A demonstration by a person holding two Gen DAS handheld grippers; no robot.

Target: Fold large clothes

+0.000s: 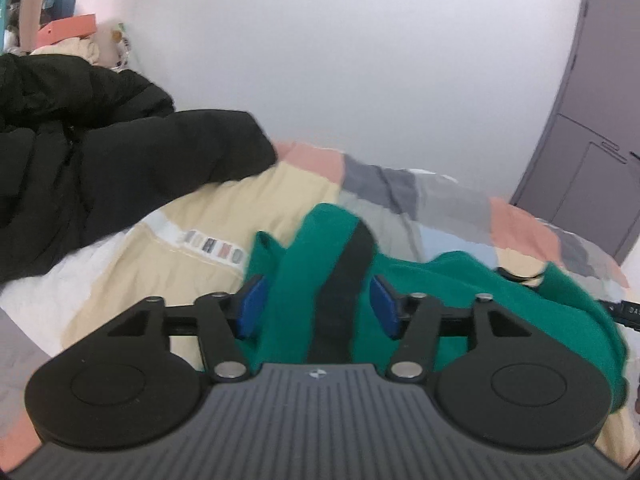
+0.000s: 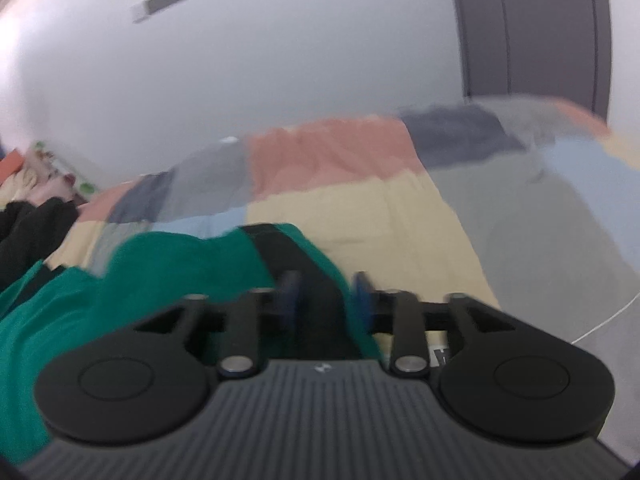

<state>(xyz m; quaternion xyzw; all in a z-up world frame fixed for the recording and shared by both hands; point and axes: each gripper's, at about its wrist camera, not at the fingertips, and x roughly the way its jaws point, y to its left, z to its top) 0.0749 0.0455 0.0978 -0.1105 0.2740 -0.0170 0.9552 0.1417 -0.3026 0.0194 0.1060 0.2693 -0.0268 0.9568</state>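
With a fold step seemingly just laid, the left gripper (image 1: 318, 306) stands spread, the green garment (image 1: 460, 280) loose between its jaws, as does the right gripper (image 2: 326, 300); next likely calls for regripping an edge.

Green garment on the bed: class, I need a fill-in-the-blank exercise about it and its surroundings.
1. The green garment carries a stripe coloured ____.
2. Left of it lies a puffy jacket coloured ____.
3. The left gripper has pads coloured ____.
4. The bed cover is a patchwork; the door is ____.

Missing words: black; black; blue; shut
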